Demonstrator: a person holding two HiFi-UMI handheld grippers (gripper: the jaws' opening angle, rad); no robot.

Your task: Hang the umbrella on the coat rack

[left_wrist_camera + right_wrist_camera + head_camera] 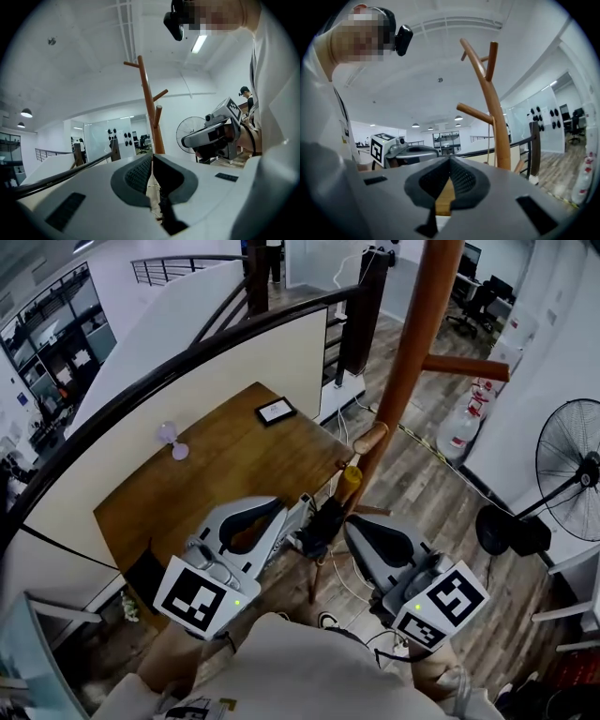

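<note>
Umbrella [323, 524]: dark folded bundle held in the air between the two sets of tips; a yellow stub [350, 482] sits just past it on the far side. It is not on the coat rack [412, 352].
Left tongs [152, 157]: pressed together with the tips meeting, and a dark part of the umbrella is caught in the slit behind them. They are tilted upward.
Right tongs [450, 160]: tips pressed together. A tan strip shows in the slit behind them; I cannot tell whether it is pinched or only seen through the gap.
Coat rack: brown wooden pole just beyond the right tongs, with pegs slanting upward. One rounded peg is near the yellow stub.
Table [216, 474]: wooden top ahead of the left tongs, reaching under them.
Fan [572, 465]: on a stand, well off to the outer side of the right tongs.
Railing [187, 357]: dark curved rail beyond the table, on the far side from the left tongs.
</note>
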